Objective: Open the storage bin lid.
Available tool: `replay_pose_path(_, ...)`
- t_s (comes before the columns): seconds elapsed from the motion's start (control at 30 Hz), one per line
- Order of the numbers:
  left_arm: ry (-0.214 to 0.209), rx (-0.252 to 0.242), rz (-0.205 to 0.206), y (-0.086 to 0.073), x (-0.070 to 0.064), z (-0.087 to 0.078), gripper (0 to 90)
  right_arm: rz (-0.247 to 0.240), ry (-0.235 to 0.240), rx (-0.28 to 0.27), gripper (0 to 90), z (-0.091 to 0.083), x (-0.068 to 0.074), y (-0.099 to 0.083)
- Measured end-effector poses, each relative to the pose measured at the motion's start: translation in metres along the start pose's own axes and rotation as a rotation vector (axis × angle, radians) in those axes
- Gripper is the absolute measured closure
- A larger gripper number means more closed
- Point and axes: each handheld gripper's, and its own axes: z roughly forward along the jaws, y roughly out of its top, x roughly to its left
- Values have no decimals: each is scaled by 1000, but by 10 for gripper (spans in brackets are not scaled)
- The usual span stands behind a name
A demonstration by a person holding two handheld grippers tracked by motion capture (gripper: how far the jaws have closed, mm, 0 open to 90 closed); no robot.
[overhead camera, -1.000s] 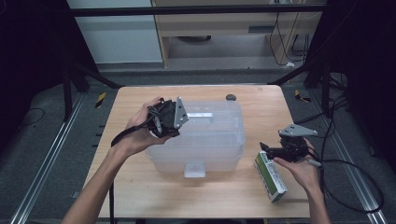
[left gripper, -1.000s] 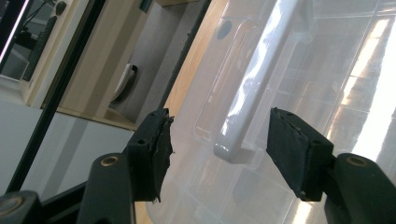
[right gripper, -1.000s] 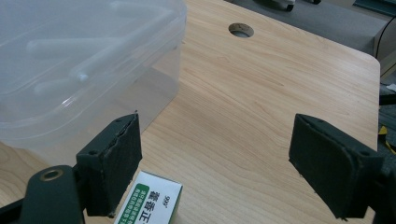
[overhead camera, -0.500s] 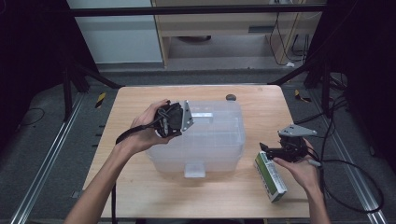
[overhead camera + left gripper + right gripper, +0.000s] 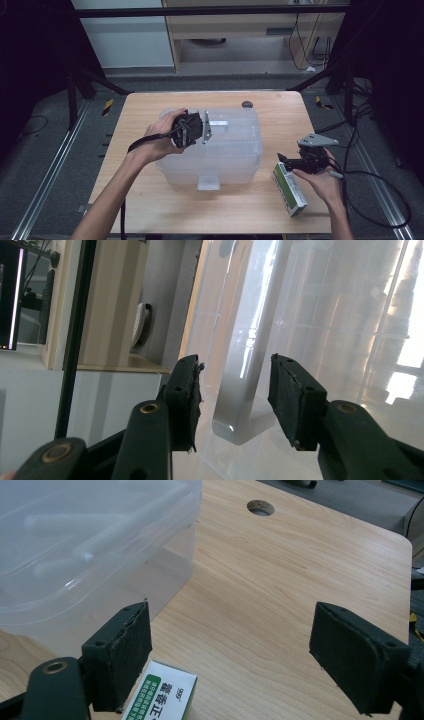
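From above, your left gripper (image 5: 192, 129) sits over the clear plastic box's (image 5: 235, 155) lid. In the left gripper view, its open jaws stand either side of the lid handle (image 5: 239, 390). In the right gripper view, your right gripper (image 5: 230, 662) gapes wide, the green-and-white carton (image 5: 162, 695) below its near jaw.

Light wooden table (image 5: 150, 110), rounded corners, with a round cable hole (image 5: 247, 104) near its far edge. Grey floor (image 5: 50, 150) around it, metal rails (image 5: 45, 170) running along both sides. Beyond the table, a white cabinet (image 5: 125, 40) and a pale wood shelf unit (image 5: 240, 25). Black frame posts (image 5: 72, 95); dark surroundings left and right.
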Motion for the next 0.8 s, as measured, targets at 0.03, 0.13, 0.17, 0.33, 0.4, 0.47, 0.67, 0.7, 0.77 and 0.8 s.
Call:
replay_pose_path(0.03, 1, 7, 14, 1, 0, 1, 562, 0, 0, 0, 174, 0, 0, 0)
replay_pose_path(0.13, 2, 8, 17, 2, 0, 2, 584, -1, 1, 1, 174, 0, 0, 0)
replay_pose_path(0.17, 2, 8, 17, 2, 0, 2, 591, 2, 3, 4, 175, 0, 1, 0)
replay_pose_path(0.33, 13, 26, 49, 4, -2, 7, 620, -4, 4, 7, 177, 2, 1, 0)
replay_pose_path(0.4, 19, 37, 54, 5, -1, 7, 637, -2, 6, 9, 179, 2, 1, -1)
replay_pose_path(0.47, 18, 35, 51, 5, -1, 7, 657, -2, 6, 10, 179, 2, 1, 0)
replay_pose_path(0.67, 21, 43, 71, 6, -2, 9, 701, -4, 7, 13, 182, 2, 1, 0)
replay_pose_path(0.7, 22, 45, 76, 7, -2, 9, 706, -4, 8, 13, 182, 2, 2, 0)
replay_pose_path(0.77, 25, 45, 82, 7, -2, 9, 712, -4, 10, 14, 183, 3, 2, 0)
replay_pose_path(0.8, 25, 48, 86, 8, -2, 9, 714, -7, 11, 14, 184, 3, 2, 0)
